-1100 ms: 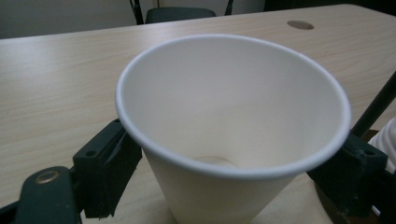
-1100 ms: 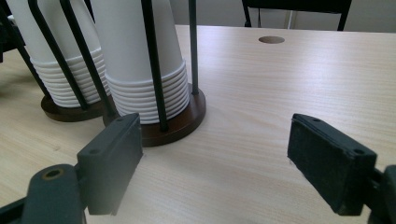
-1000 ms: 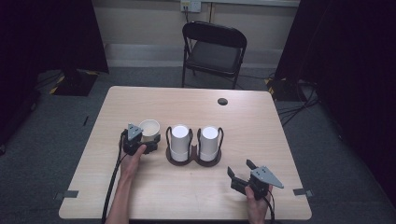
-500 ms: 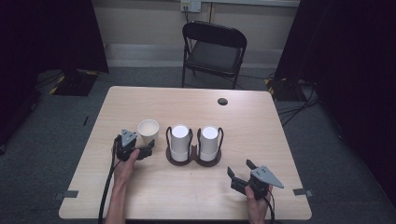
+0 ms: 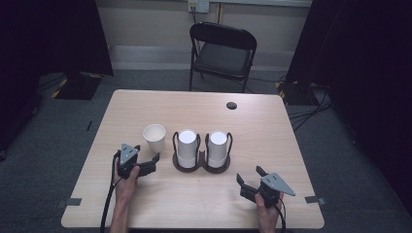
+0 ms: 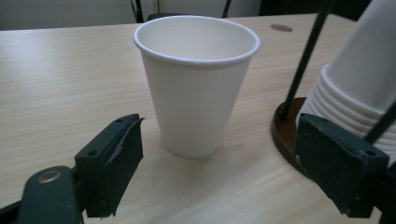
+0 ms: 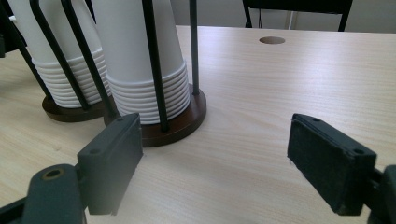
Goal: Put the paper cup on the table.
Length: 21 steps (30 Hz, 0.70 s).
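The paper cup [image 5: 154,138] is stood upright on the worktop [image 5: 272,131], just left of the cup holder [image 5: 201,165] with its two stacks. The left gripper [image 5: 145,164] is held near the cup, jaws apart and clear of it. The right gripper [image 5: 248,180] is held with jaws apart near the front edge.

Left gripper [image 5: 156,158]: black body, a grey three-cornered plate on top, a black cable trailing off its rear.
Right gripper [image 5: 248,176]: black body, the same grey three-cornered plate.
Jaws: flat black rectangular blocks, each with a small recessed screw hole on its upper face; pad edges look slightly frayed.
Pivot: a brass-coloured ring, perhaps a bushing, at lower left of each gripper view.
Forearms: bare, no sleeves.
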Motion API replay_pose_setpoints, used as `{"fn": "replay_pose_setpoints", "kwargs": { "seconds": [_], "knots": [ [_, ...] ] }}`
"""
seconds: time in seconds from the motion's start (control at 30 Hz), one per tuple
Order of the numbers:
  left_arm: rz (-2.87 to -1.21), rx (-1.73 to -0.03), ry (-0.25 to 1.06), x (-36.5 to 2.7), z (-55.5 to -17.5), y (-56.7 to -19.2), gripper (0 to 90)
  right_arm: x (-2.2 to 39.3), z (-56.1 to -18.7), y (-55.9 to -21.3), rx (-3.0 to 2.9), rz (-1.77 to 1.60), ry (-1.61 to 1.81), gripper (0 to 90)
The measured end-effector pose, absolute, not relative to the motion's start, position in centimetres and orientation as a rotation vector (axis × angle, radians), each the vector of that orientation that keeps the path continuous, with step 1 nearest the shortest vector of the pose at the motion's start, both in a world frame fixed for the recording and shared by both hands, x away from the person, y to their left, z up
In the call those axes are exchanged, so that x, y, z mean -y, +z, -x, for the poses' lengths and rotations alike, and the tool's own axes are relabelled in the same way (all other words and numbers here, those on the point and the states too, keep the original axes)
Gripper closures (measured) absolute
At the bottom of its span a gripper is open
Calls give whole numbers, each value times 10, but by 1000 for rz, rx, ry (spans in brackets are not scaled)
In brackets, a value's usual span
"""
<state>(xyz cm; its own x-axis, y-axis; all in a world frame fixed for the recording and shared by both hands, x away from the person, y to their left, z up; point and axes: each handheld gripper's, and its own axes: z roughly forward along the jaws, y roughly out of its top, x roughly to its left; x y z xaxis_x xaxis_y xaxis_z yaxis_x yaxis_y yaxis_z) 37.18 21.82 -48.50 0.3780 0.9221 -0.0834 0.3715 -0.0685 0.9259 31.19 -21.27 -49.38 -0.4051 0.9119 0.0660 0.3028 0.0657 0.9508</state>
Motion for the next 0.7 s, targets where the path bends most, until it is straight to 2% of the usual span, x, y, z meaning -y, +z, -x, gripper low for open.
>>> {"fn": "replay_pose_setpoints", "kwargs": {
  "seconds": [0.7],
  "knots": [
    [-1603, -1081, 731, -195, -309, -479, 157, 212, -312, -494, -1771, -1205, 1348, 179]
  ]
}}
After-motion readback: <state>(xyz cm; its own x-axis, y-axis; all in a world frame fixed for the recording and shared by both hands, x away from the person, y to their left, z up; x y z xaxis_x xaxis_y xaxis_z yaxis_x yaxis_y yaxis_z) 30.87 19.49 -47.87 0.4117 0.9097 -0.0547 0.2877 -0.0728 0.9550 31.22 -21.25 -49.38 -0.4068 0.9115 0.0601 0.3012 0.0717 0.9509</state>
